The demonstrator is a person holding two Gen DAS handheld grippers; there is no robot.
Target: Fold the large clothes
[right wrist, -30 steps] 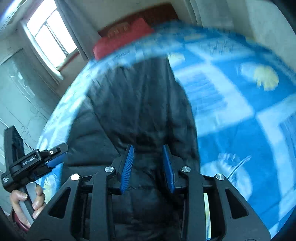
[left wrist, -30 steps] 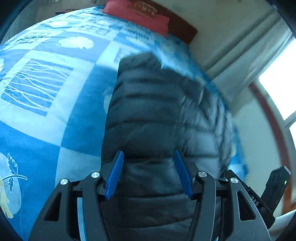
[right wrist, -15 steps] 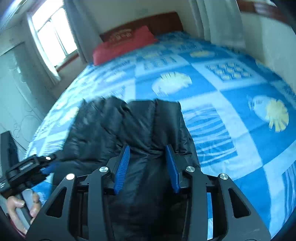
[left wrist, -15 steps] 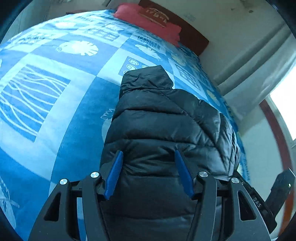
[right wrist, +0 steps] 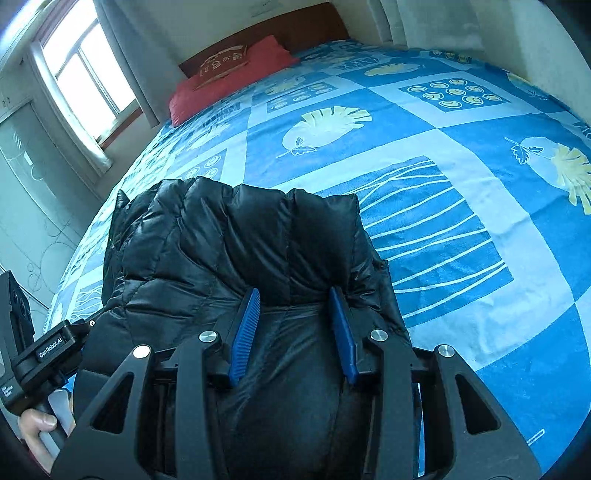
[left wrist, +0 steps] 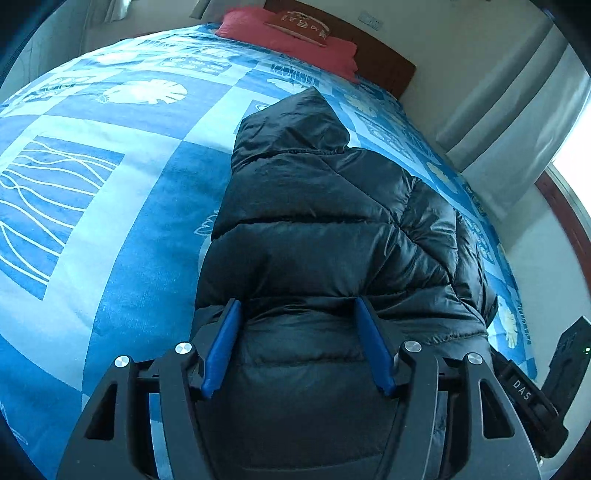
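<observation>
I have a hand-held gripper in each hand, and both are over the black puffy jacket (left wrist: 332, 236) on the bed (left wrist: 92, 206). The jacket lies near the side of the bed by the window (right wrist: 81, 74), with its hood (left wrist: 291, 125) pointing up toward the red pillow (left wrist: 291, 33).

My left hand-held gripper (left wrist: 297, 343) has its blue fingers (left wrist: 221, 347) spread wide. The jacket's bottom part sits between them, but they do not pinch it. My right hand-held gripper (right wrist: 295, 332) is spread about halfway, with jacket cloth between its fingers too. I cannot tell if those fingers touch the cloth or just hang above it.

Here is what I think could go wrong:

- The jacket is thick and shiny, so it looks slippery. If I close on just the top skin, it may slide out when I lift.
- It is puffy. If I fold it over, it may spring back open.
- In the right view the jacket already looks bunched up on the window side. If I fold now, the lump may stay inside and the fold will come out crooked.
- If one hand lifts higher or pulls sooner than the other, the fold will twist.
- The jacket is close to the bed's edge. A strong tug that way could drag part of it off the bed.
</observation>
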